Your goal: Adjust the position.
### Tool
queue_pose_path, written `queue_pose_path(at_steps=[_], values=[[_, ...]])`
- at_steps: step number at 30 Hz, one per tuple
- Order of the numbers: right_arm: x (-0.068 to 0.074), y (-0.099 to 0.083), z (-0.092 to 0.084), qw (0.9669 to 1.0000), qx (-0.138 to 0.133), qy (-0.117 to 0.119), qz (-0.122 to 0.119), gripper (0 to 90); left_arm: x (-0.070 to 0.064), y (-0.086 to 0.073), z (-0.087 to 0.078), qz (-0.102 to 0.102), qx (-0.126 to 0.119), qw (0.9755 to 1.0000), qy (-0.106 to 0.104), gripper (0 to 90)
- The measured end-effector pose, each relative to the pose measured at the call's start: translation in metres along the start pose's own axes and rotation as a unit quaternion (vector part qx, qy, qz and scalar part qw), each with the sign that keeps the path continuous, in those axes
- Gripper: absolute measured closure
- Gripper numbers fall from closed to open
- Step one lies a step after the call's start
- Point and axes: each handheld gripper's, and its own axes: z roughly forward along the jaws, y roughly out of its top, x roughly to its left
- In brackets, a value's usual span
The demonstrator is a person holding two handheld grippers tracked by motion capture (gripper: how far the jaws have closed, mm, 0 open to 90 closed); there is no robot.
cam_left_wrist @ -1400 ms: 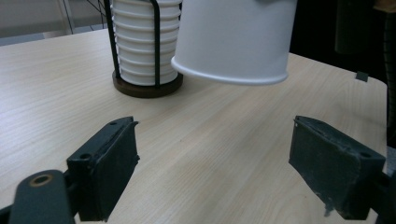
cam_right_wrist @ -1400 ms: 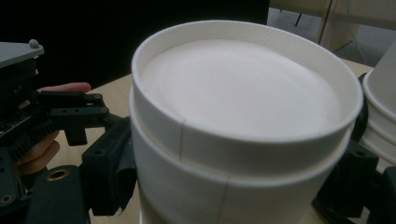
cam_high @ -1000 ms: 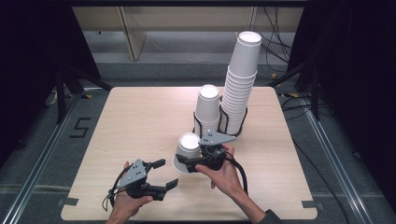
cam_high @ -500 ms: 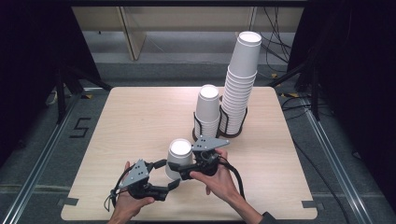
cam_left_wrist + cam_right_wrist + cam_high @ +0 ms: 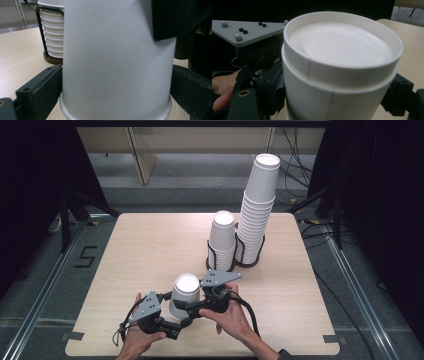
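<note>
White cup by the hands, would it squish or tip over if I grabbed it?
The white cup looks like thin paper with a glued seam, so it is probably very light and would dent under a hard squeeze. It stands upside down, wide mouth lowest, so a push would likely slide it rather than tip it. It seems to be two cups nested; they might slip apart.

We see a white paper cup [image 5: 117,62] upside down on the wooden table [image 5: 20,55], the left gripper [image 5: 116,92] with a black jaw on each side of its rim. Behind it, far left, a cup stack [image 5: 53,32] sits in a black wire holder [image 5: 41,30].
</note>
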Motion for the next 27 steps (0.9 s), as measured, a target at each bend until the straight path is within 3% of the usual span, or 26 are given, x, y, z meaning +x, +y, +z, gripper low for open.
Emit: queue_pose_path(at_steps=[2, 6, 9, 11, 15, 16, 18, 20, 21, 27], values=[[0.003, -0.001, 0.001, 0.9998, 0.006, 0.004, 0.017, 21.0, -0.001, 0.000, 0.001, 0.000, -0.001, 1.0000, -0.002, 3.1], [0.001, -0.002, 0.001, 1.0000, 0.005, 0.004, 0.005, 21.0, 0.000, 0.000, 0.001, -0.004, -0.003, 1.0000, -0.007, 5.9], [0.001, -0.004, 0.002, 0.9998, 0.006, 0.015, 0.011, 20.6, -0.001, 0.000, 0.000, 0.006, 0.011, 0.9999, 0.000, 8.0], [0.000, -0.005, 0.003, 1.0000, 0.000, 0.008, 0.005, 19.9, -0.001, -0.002, 0.001, 0.008, 0.010, 0.9999, -0.004, 10.0], [-0.002, -0.007, -0.001, 0.9993, 0.016, 0.015, 0.029, 18.2, -0.002, -0.001, -0.001, 0.023, 0.022, 0.9995, 0.001, 14.5], [-0.004, -0.007, 0.000, 0.9995, 0.010, 0.023, 0.019, 17.9, -0.002, 0.000, -0.002, 0.029, 0.024, 0.9993, 0.001, 15.4], [-0.004, -0.007, -0.001, 0.9990, 0.014, 0.028, 0.033, 17.6, -0.002, 0.000, -0.001, 0.031, 0.020, 0.9993, -0.003, 16.8], [-0.006, -0.006, -0.003, 0.9988, 0.016, 0.035, 0.030, 16.6, -0.003, 0.001, -0.003, 0.041, 0.027, 0.9988, -0.005, 17.8], [-0.007, -0.005, -0.007, 0.9983, 0.022, 0.041, 0.035, 15.7, -0.005, 0.002, -0.003, 0.059, 0.041, 0.9974, -0.010, 18.2], [-0.013, -0.004, -0.021, 0.9979, 0.042, 0.046, 0.018, 15.4, -0.010, 0.001, 0.002, 0.077, 0.075, 0.9939, -0.023, 19.0]])
